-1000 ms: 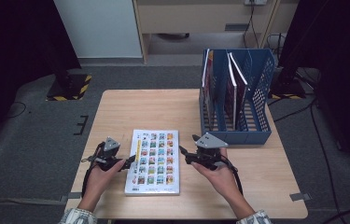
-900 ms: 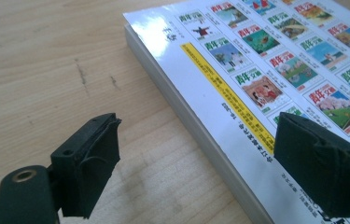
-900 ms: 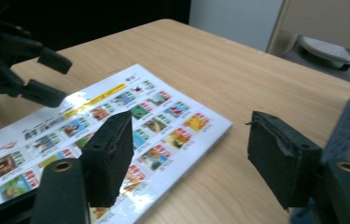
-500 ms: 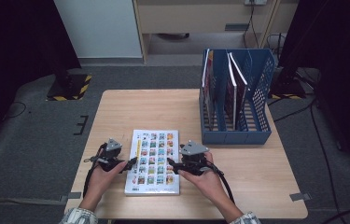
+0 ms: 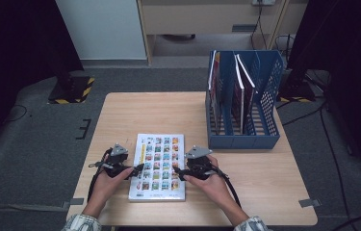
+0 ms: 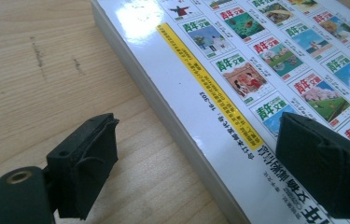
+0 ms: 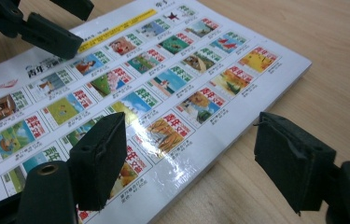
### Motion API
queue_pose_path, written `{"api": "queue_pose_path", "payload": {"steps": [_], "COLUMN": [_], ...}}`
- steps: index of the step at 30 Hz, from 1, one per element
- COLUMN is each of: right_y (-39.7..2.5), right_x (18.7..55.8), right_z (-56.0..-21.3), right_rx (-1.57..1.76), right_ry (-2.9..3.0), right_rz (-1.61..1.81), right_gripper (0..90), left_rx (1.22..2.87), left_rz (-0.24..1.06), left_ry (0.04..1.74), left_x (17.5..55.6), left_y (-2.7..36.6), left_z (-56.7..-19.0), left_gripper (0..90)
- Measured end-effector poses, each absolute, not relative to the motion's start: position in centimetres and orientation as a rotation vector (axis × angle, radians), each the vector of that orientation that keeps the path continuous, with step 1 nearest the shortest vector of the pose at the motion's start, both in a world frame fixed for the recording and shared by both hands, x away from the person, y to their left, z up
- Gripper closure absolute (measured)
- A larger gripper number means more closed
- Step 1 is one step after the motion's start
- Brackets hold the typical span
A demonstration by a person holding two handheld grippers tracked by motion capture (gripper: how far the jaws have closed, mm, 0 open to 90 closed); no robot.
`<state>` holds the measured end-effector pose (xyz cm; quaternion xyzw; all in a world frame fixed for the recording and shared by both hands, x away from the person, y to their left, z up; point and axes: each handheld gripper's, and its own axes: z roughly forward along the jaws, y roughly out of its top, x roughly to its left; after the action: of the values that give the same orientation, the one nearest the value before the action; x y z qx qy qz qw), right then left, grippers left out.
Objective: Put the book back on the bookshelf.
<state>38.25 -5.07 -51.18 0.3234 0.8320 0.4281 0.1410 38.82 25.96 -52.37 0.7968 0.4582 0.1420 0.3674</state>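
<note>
High view: straddling book (image 5: pixel 158 166) edges with left gripper (image 5: pixel 137 169) and right gripper (image 5: pixel 177 172), jaws spread, nothing gripped. Next: closing on both edges, lifting.

Both forearms come in from the near edge, angled inward. The left hand-held gripper (image 5: pixel 138 168) points right with its jaws spread wide. The right hand-held gripper (image 5: pixel 175 172) points left, its jaws also wide apart. The two tips face each other, apart.
</note>
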Motion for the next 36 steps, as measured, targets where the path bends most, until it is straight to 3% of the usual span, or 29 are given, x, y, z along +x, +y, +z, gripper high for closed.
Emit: {"api": "queue_pose_path", "payload": {"steps": [36], "right_y": [-4.7], "right_x": [39.2], "right_z": [-53.8], "right_rx": [1.099], "right_ry": [2.500], "right_rz": [1.324], "right_gripper": [15.9], "left_rx": [2.019], "left_rz": [0.245], "left_ry": [1.160], "left_x": [39.0], "left_y": [24.8], "left_z": [-52.9], "left_gripper": [12.7]}}
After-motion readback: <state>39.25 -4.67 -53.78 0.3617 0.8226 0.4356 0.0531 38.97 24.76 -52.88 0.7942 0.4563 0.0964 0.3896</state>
